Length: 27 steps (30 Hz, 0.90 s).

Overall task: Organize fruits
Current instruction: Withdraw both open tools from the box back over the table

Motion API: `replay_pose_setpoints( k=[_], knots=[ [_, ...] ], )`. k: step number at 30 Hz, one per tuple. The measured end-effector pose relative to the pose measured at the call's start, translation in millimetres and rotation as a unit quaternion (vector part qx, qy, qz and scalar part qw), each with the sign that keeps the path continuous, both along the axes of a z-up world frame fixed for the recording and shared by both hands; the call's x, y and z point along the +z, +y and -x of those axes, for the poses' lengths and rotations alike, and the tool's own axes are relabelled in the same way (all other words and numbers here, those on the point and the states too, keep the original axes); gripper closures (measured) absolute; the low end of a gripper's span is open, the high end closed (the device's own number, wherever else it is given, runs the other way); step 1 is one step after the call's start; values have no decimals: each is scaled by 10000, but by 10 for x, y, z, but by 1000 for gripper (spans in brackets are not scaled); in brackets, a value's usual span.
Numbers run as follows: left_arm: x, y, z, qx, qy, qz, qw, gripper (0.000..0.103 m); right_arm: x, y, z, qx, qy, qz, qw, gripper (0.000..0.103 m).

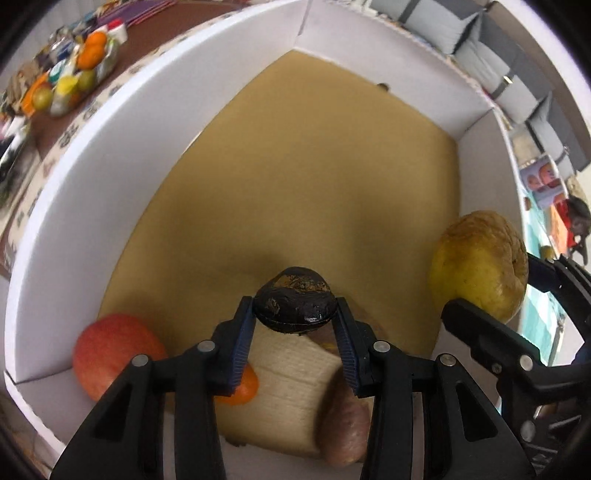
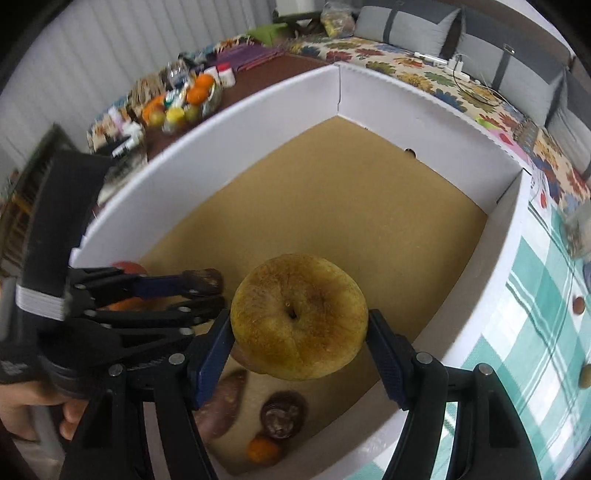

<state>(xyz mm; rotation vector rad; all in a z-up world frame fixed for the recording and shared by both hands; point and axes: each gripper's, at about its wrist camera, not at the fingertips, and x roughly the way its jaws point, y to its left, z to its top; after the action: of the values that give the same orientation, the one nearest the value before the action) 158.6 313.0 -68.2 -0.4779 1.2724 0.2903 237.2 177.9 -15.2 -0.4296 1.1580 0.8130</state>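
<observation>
My left gripper point(image 1: 295, 314) hangs over a white-walled box point(image 1: 122, 147) with a brown floor and is shut on a small blackened round fruit point(image 1: 295, 306), which touches both pads. My right gripper point(image 2: 299, 328) is shut on a large yellow-brown apple point(image 2: 299, 317), held above the box point(image 2: 258, 125) beside the left gripper point(image 2: 207, 291). The apple point(image 1: 480, 262) and the right gripper point(image 1: 491, 286) show at the right edge of the left wrist view. On the box floor lie a red apple point(image 1: 118, 354), an orange point(image 1: 240, 387), a brown oblong fruit point(image 1: 343, 424) and a dark round fruit point(image 2: 283, 410).
A dish of oranges and green fruit point(image 2: 184, 99) stands on a dark table behind the box. A floral sofa with grey cushions point(image 2: 406, 29) runs along the back. A green checked cloth point(image 2: 535, 314) with small round items lies to the right. A person's hand point(image 2: 37, 406) holds the left gripper.
</observation>
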Motion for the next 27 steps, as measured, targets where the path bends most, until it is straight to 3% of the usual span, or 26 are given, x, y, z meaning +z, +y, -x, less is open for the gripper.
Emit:
replay_pose_setpoints(
  k=[4,9,13,16,18,21,23,27],
  knots=[
    [91,59,116,291,-225,-244,9990,25,-44,-80,19,-86,-147,50,9998,31],
    [578,-63,299,527,-1210,-478,9901,21,484,-525,44,-443,-666,-659,9946,13],
    [1071,-562,426,182,-2208,-710,9726,11,1050,-1272,196,-850,-1469,-1133,9790,0],
    [1277,-1087,477,-333,-2733,-587,9596,8,1167,-1880,297,-1395,-1871,-1200,9650,0],
    [1290,-1507,473,-765,-2929,-271,9527,7,1064,-2378,382,-1835,-2083,-1061,9548,0],
    [1128,-2116,360,-1484,-2877,72,9461,5,720,-2957,434,-2287,-2170,-686,9465,0],
    [920,-2465,220,-1937,-2657,87,9444,5,293,-3403,431,-2692,-1995,-273,9418,0],
    [324,-3064,3,-2537,-2331,32,9388,5,-290,-3999,408,-3318,-1460,-33,9320,0]
  ],
)
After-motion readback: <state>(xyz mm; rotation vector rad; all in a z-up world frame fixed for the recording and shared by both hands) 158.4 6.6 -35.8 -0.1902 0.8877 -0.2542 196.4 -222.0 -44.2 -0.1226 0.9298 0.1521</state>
